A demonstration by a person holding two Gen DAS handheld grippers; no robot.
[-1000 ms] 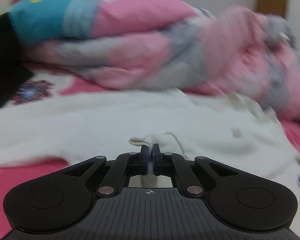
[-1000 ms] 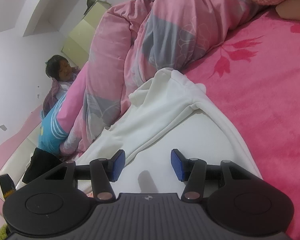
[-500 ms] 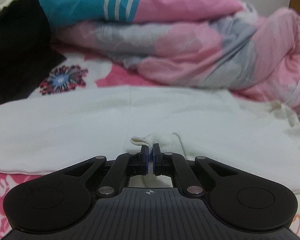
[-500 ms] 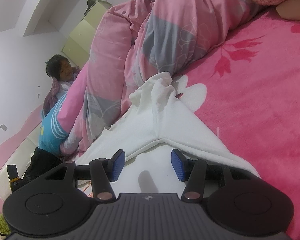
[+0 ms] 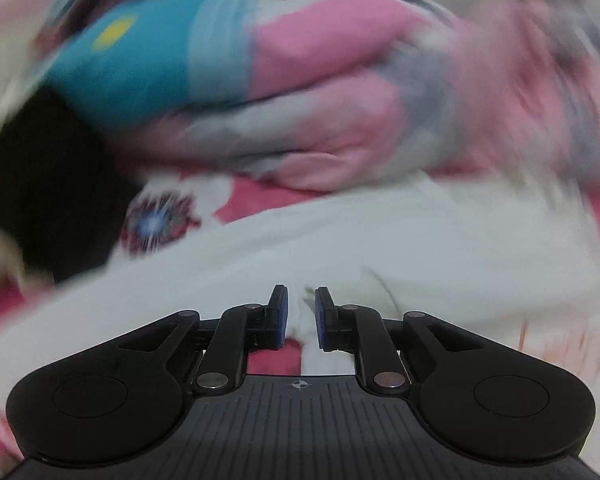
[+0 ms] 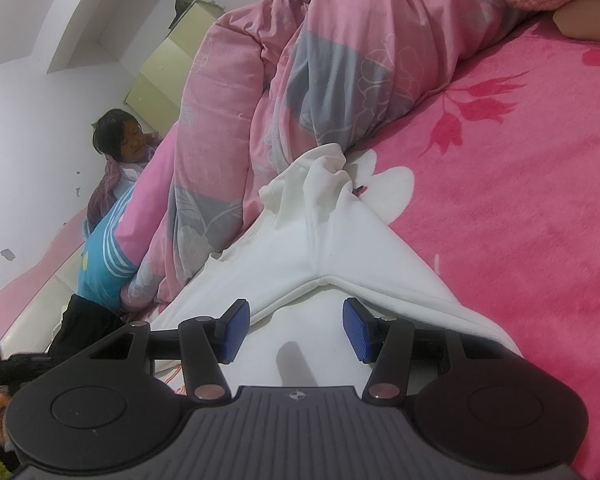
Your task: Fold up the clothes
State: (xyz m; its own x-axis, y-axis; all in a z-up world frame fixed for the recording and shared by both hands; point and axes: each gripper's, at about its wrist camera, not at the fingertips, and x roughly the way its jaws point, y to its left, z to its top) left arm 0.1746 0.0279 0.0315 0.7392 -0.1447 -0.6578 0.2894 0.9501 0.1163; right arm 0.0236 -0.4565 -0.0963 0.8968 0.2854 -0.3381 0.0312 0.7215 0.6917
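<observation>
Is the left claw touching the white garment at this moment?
Cannot tell. In the left wrist view the left claw is slightly open with white garment cloth between its pads, but blur hides any contact.

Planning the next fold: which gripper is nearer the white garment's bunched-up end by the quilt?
Hard to say. The right gripper faces the bunched end across the white garment; the left gripper straddles another edge.

pink and grey quilt, pink floral bedspread, person in blue top, black garment
</observation>
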